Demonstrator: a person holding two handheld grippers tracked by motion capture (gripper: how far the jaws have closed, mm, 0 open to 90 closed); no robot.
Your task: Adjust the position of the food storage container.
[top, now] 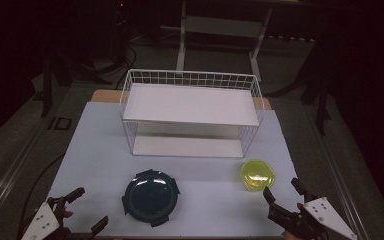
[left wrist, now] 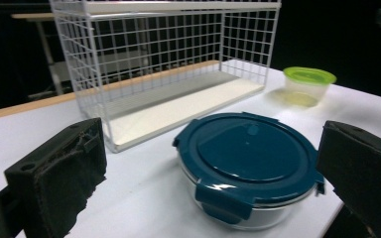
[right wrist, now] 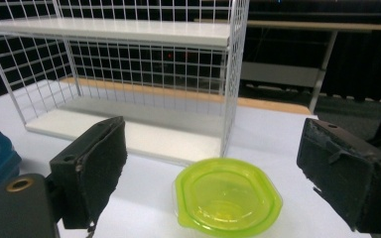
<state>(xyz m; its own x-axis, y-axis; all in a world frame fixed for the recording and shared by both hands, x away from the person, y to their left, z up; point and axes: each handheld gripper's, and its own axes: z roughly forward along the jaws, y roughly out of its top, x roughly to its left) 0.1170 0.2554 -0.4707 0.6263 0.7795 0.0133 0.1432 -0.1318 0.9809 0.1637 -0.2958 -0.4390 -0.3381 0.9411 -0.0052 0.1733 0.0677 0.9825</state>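
- The left claw (top: 80, 210) hangs over the near left corner of the white surface (top: 100, 150), jaws spread wide, nothing between them.
- The round blue-lidded container (top: 150, 196) sits just ahead of it and to its right, near the front edge; in the left gripper view it lies centred between the jaws.
- The right claw (top: 283, 192) is likewise released and empty at the near right.
- The small green-lidded tub (top: 257, 174) lies directly ahead of it, close, in front of the wire rack (top: 190, 112).
- Each claw is nearer its own container, so each could probably reach straight forward.
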